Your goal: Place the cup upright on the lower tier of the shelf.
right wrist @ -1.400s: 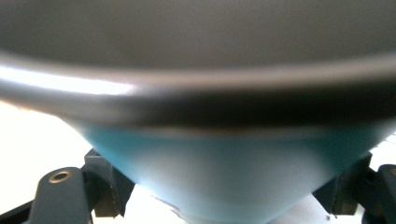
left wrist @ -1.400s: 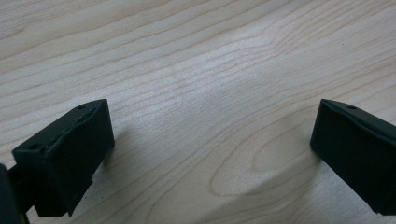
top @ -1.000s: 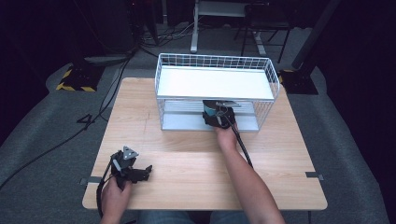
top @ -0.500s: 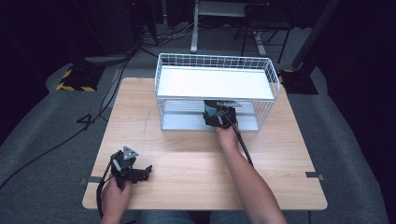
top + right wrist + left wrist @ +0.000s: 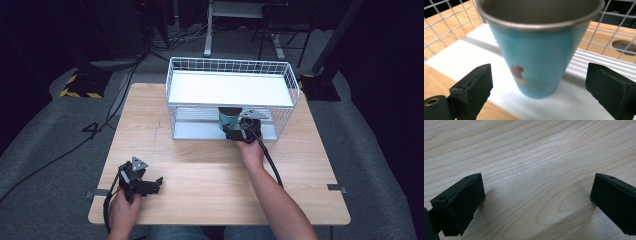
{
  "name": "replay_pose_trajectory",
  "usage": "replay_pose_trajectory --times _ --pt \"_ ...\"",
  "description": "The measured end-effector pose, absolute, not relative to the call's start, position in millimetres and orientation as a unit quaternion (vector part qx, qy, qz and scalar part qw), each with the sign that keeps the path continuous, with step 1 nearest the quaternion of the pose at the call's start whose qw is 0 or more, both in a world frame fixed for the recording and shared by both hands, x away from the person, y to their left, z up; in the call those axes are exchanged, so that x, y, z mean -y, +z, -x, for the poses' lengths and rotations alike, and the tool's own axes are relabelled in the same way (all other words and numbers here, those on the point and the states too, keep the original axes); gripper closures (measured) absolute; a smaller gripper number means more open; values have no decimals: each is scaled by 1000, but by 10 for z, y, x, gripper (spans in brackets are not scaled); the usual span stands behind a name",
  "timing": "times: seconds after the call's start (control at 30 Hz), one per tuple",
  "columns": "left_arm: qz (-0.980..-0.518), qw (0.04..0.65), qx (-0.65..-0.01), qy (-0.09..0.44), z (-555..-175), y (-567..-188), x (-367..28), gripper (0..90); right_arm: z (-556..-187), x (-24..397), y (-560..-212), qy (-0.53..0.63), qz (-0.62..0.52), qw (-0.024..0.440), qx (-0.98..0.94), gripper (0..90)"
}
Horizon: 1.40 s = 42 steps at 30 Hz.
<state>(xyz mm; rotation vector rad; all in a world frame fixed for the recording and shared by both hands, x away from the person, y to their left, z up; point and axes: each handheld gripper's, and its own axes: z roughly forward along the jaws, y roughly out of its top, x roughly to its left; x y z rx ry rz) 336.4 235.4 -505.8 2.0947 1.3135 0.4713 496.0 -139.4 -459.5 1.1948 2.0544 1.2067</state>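
High view: left gripper (image 5: 156, 181) rests spread, well short of the rack (image 5: 230, 65). Right gripper (image 5: 539, 82) has just opened off the cup (image 5: 536, 50), upright on the rack's lower shelf; its rim is cut off.

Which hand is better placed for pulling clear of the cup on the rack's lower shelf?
Right. The right gripper stands open astride the blue cup; the left gripper rests at the table's near edge.
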Motion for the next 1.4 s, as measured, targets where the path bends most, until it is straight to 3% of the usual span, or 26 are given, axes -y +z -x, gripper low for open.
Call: replay_pose_trajectory --times 0.83,1.4 --pt "-789 307 -501 178 -3347 -5058 -2354 1 -4322 1905 -4171 451 -392 204 -775 114" --pt "-790 308 -500 178 -3334 -5058 -2356 1 -3931 2453 -4057 469 -370 209 -774 149"
